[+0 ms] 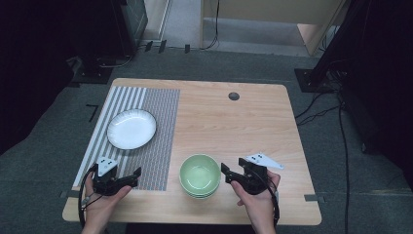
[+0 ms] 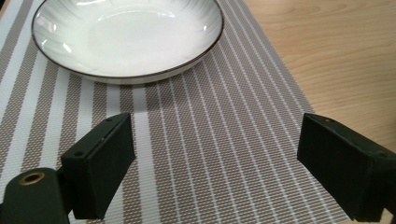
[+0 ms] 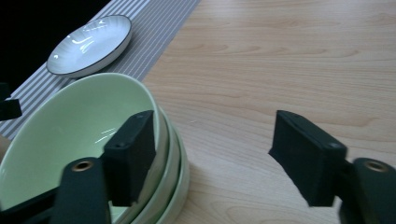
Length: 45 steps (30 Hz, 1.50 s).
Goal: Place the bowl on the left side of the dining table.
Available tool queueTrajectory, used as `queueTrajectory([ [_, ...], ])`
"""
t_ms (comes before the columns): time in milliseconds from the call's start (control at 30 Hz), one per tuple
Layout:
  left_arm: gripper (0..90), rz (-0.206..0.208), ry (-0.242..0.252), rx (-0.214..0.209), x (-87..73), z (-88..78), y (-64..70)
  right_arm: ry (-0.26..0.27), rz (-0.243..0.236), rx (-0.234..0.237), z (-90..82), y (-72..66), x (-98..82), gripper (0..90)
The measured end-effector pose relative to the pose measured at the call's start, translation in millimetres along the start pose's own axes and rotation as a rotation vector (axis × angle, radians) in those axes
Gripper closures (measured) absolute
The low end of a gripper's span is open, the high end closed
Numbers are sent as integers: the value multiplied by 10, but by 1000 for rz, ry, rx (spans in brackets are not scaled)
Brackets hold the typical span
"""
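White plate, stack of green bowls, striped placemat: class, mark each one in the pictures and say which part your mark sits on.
white plate [image 1: 131, 128], high view, the middle of its well.
stack of green bowls [image 1: 199, 172], high view, inside of the top bowl.
striped placemat [image 2: 210, 154], left gripper view, bare weave between the fingers.

The stacked bowls are showing a soft pale green, glossy inside, while the plate is gleaming white with faint ribbing toward its edge and a thin dark line running round the rim. The placemat is wearing grey-brown and white stripes, broad on its left part and fine on its right. Both tools, left and right, are looking matte black over a light wood-grain surface.
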State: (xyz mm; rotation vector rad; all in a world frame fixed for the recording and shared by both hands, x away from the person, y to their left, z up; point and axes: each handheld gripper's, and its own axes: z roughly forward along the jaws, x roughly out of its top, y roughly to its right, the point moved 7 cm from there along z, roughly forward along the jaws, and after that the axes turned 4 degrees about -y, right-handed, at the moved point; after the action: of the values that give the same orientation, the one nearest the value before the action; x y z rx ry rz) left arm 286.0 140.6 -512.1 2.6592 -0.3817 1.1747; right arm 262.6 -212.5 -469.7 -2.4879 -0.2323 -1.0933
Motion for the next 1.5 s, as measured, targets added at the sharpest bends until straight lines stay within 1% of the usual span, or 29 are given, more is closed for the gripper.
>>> queueTrajectory([
  [33, 117, 0, 0, 0, 0, 0, 0, 0, 0, 0, 0, 0, 0, 329],
  [67, 122, -2, 10, -6, 28, -14, 31, -2, -3, 34, 11, -37, -1, 401],
  [133, 122, 2, 17, -16, 57, -27, 70, -9, -1, 74, 23, -76, -6, 418],
  [167, 122, 2, 21, -23, 74, -35, 97, -7, 5, 83, 25, -88, -6, 433],
  [267, 122, 5, 26, -43, 106, -49, 164, 16, -6, 92, 28, -126, 3, 510],
  [300, 122, 5, 26, -43, 106, -49, 164, 16, -6, 92, 28, -126, 3, 510],
  [333, 123, 7, 29, -57, 126, -58, 214, 24, -9, 107, 34, -159, 5, 556],
  [400, 123, 13, 26, -72, 145, -66, 272, 18, -9, 117, 46, -181, -3, 589],
  [500, 123, 22, 31, -89, 185, -80, 358, 4, -16, 115, 84, -219, -23, 627],
  [533, 123, 23, 33, -100, 200, -83, 389, -3, -28, 112, 102, -232, -19, 632],
  [567, 129, 23, 33, -100, 200, -83, 389, -3, -28, 112, 102, -232, -19, 632],
  [600, 132, 31, 25, -122, 217, -86, 453, -19, -49, 105, 133, -256, 14, 636],
  [667, 132, 36, 26, -136, 238, -85, 514, -38, -52, 108, 167, -271, 42, 621],
  [700, 132, 36, 26, -136, 238, -85, 514, -38, -52, 108, 167, -271, 42, 621],
  [733, 132, 42, 28, -144, 257, -84, 563, -72, -85, 100, 206, -295, 43, 632],
  [767, 132, 42, 28, -144, 257, -84, 563, -72, -85, 100, 206, -295, 43, 632],
  [800, 131, 52, 23, -149, 270, -80, 600, -70, -98, 111, 214, -313, 40, 690],
  [833, 131, 52, 23, -149, 270, -80, 600, -70, -98, 111, 214, -313, 40, 690],
  [867, 132, 52, 24, -153, 290, -78, 622, -64, -100, 112, 219, -316, 32, 727],
  [900, 132, 52, 24, -153, 290, -78, 622, -64, -107, 106, 230, -313, 24, 729],
  [967, 132, 55, 26, -163, 328, -75, 678, -84, -107, 99, 243, -314, -1, 729],
  [1033, 132, 58, 28, -174, 356, -74, 726, -78, -114, 86, 240, -305, -9, 767],
  [1100, 132, 62, 24, -196, 390, -63, 802, -84, -126, 70, 248, -294, -23, 798],
  [1167, 132, 74, 22, -204, 419, -52, 860, -85, -131, 59, 250, -289, -31, 807],
  [1300, 132, 81, 21, -216, 453, -34, 921, -79, -152, 41, 248, -291, -40, 841],
  [1367, 134, 82, 21, -230, 475, -9, 963, -74, -173, 31, 250, -292, -40, 861],
  [1433, 156, 82, 26, -239, 482, -3, 976, -72, -178, 27, 253, -293, -39, 863],
  [1467, 244, 69, 32, -247, 491, 8, 1001, -56, -176, 31, 264, -291, -36, 870],
  [1500, 245, 69, 32, -247, 491, 8, 1001, -52, -176, 33, 267, -290, -35, 873],
])
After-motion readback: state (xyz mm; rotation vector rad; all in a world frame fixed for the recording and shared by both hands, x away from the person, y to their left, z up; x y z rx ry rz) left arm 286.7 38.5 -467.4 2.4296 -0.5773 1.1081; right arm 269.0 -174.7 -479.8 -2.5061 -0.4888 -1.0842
